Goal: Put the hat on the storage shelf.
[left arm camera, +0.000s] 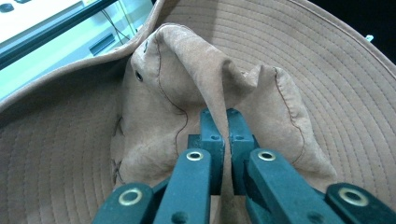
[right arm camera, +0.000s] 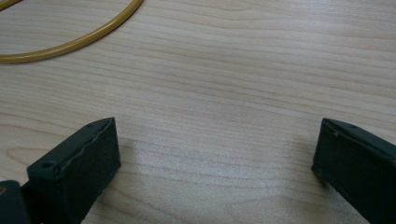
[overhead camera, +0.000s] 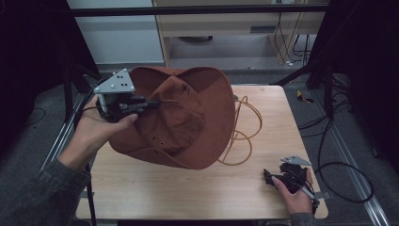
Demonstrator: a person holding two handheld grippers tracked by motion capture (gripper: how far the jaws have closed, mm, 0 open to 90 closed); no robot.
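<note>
A wide-brimmed brown hat (overhead camera: 188,117) is held up over the left half of the wooden table (overhead camera: 202,188), its crown facing me. My left gripper (overhead camera: 153,103) is shut on a fold of the crown. In the left gripper view the jaws pinch that fold of the hat (left arm camera: 187,74), with my left gripper (left arm camera: 224,119) closed tight around the fabric. My right gripper (overhead camera: 269,178) rests low at the table's front right, held by a hand. Close to the bare wood, my right gripper (right arm camera: 215,154) stands open, nothing between its jaws.
A yellow cord (overhead camera: 244,134) loops on the table behind and to the right of the hat; a bend of the yellow cord (right arm camera: 70,39) lies ahead of the right jaws. Black cables (overhead camera: 339,165) trail off the right edge. Dark frame posts flank the table.
</note>
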